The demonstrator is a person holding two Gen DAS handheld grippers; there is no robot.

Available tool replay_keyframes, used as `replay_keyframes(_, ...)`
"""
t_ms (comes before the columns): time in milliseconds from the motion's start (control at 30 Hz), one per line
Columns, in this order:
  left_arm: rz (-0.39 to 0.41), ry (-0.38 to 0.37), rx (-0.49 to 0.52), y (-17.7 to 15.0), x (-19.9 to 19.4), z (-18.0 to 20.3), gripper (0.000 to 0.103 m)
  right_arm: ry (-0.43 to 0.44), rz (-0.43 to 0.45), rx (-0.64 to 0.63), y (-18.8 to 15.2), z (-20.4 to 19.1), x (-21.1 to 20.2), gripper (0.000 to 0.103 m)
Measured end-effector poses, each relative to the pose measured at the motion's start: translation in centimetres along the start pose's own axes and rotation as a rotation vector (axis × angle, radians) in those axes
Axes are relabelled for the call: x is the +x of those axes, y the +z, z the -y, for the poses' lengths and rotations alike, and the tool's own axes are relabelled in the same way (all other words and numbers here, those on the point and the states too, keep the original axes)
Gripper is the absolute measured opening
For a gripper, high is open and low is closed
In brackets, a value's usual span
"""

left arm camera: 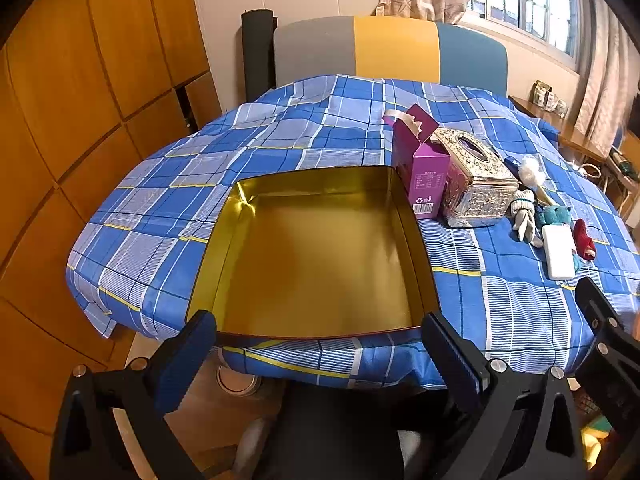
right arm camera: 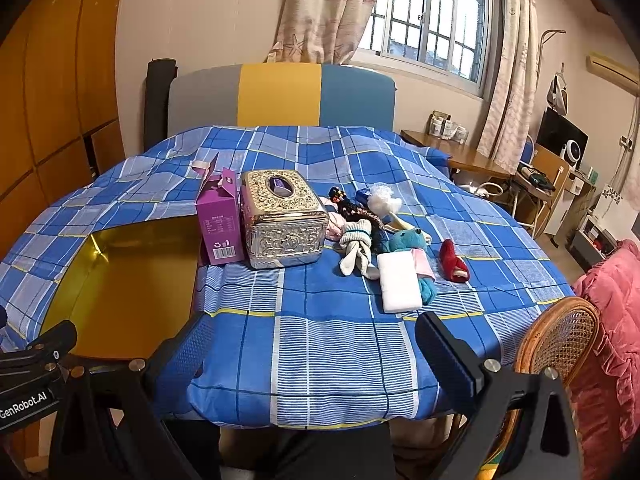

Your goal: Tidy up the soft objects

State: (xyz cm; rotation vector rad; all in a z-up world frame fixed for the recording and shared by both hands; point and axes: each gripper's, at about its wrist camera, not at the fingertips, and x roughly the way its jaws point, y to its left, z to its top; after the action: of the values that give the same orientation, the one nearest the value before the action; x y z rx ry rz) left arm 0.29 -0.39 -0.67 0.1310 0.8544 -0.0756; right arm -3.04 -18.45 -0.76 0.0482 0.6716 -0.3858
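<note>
Start of the task, judging by the layout: nothing sorted yet, the gold tin [left arm camera: 320, 248] sits bare inside. Both tongs spread wide, holding nothing: left tongs [left arm camera: 320, 344] hover at the tin's near rim, right tongs [right arm camera: 316, 348] hang over bare blue plaid cloth [right arm camera: 320, 320] short of the toys.

Soft things clustered right of the silver tissue box [right arm camera: 284, 220]: cream plush bunny [right arm camera: 356, 250], teal plush bear [right arm camera: 408, 240], white pad [right arm camera: 398, 282] lying partly over the bear, red plush piece [right arm camera: 452, 260], white puff [right arm camera: 382, 196] behind.

Next move likely: right tongs reach forward, pinch one soft toy, carry it left to the tin.

In the way: tissue box and purple carton [right arm camera: 220, 216] stand between the toys and the tin; carry around or over them. Pad covers the bear, so the bunny looks like the easier first pick.
</note>
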Motion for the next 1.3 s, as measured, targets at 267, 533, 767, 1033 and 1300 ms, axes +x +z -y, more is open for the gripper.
replay_keyframes(267,-0.006,0.001,0.002,-0.05,0.16,-0.03,0.103,0.0,-0.005,-0.003,-0.07,-0.08,0.11,0.102)
replay_keyframes(533,-0.009,0.0,0.01,-0.14,0.22,0.28,0.103,-0.002,-0.003,-0.003,-0.08,-0.1,0.11,0.102)
replay_keyframes(767,-0.012,0.0,0.011,-0.16,0.36,0.31,0.103,0.003,-0.007,-0.007,-0.08,-0.18,0.15,0.102)
replay_keyframes(1033,-0.017,0.002,0.016,-0.27,0.43,0.35,0.103,0.002,-0.013,-0.01,-0.17,-0.15,0.33,0.102)
replay_keyframes(1300,-0.02,0.004,0.018,-0.24,0.59,0.5,0.103,0.003,-0.014,-0.011,-0.21,-0.08,0.36,0.102)
